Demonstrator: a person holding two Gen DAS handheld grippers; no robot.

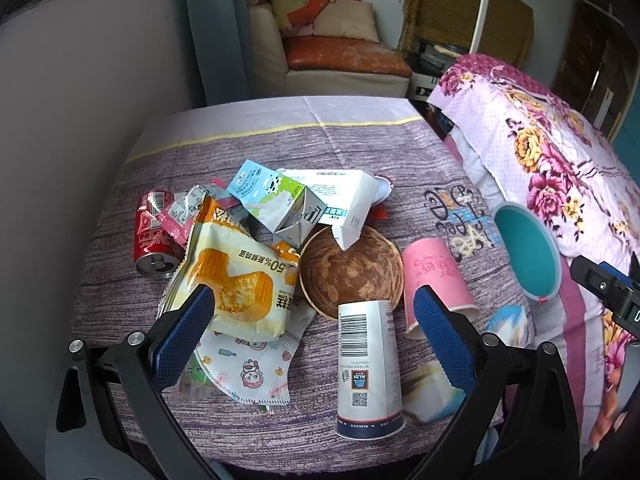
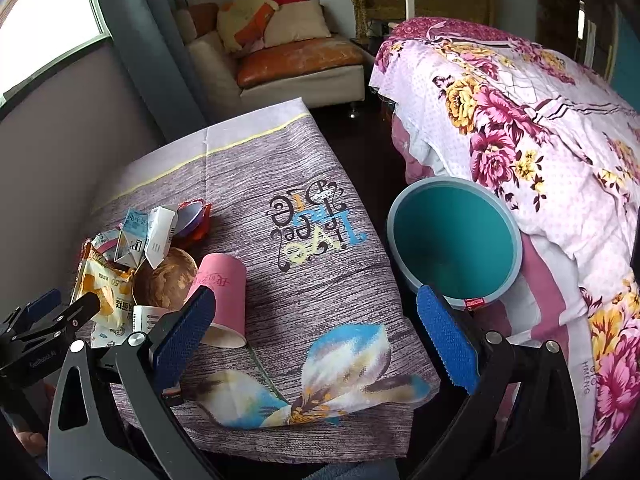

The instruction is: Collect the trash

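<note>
While both grippers — left gripper (image 1: 314, 312), right gripper (image 2: 316, 320) — hang spread and empty, the trash pile (image 1: 256, 248) lies on the table (image 1: 360, 152); teal bin (image 2: 452, 240) stands beside it.

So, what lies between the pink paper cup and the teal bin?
Only bare tablecloth with printed lettering, then the table edge. The right wrist view shows nothing standing between the pink paper cup and the teal bin.

You are working in a lived-in home, a bedroom or sitting room: a bed under a floral quilt (image 2: 520, 128) on the right, a cushioned sofa (image 2: 288, 64) far back, a window (image 2: 44, 20) far left.
</note>
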